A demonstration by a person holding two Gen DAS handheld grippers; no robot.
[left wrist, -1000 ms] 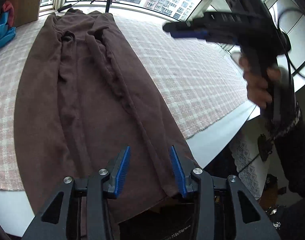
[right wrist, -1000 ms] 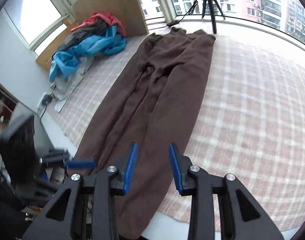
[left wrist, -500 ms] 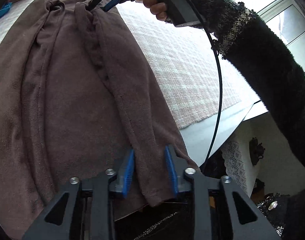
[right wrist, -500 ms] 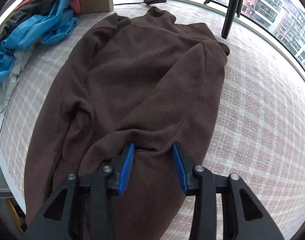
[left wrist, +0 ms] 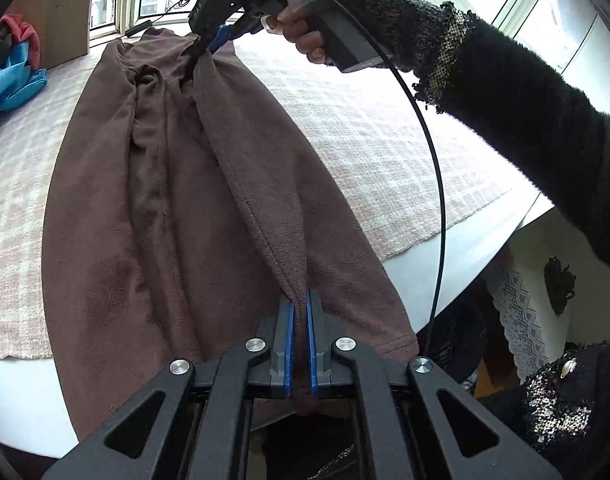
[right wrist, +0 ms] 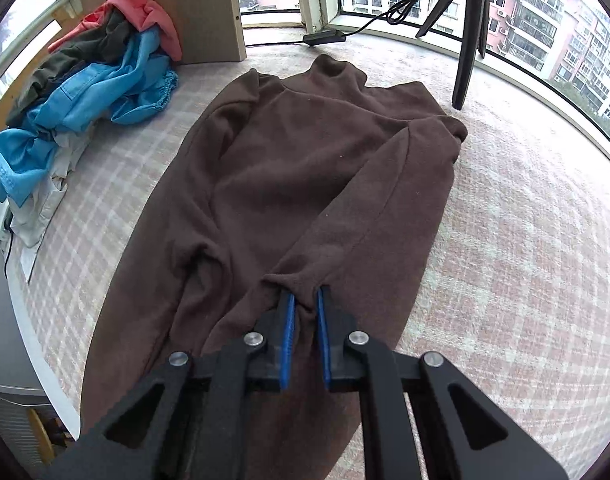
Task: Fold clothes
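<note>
A long brown fleece garment [left wrist: 145,200] lies lengthwise on the checked tablecloth, collar end far from the left wrist camera. My left gripper [left wrist: 299,312] is at the near hem, its jaws closing tight on a pinched ridge of the fabric. At the far end the right gripper [left wrist: 209,46], held by a hand [left wrist: 301,36] in a dark knit sleeve, bites the same ridge. In the right wrist view the brown garment [right wrist: 305,160] shows a folded-in sleeve, and the right gripper [right wrist: 305,308] is closing with a bunched fold pressed between its blue pads.
A pile of blue, red and dark clothes [right wrist: 97,92] lies at the left against a wooden board [right wrist: 165,4]. A black tripod [right wrist: 469,40] and a power adapter [right wrist: 323,36] stand by the window. The table's white edge [left wrist: 445,256] runs at the right, crossed by a black cable [left wrist: 437,160].
Both grippers have shut on the garment. The right one swung out over its far end first. The fabric between them now stands up in a taut ridge.
</note>
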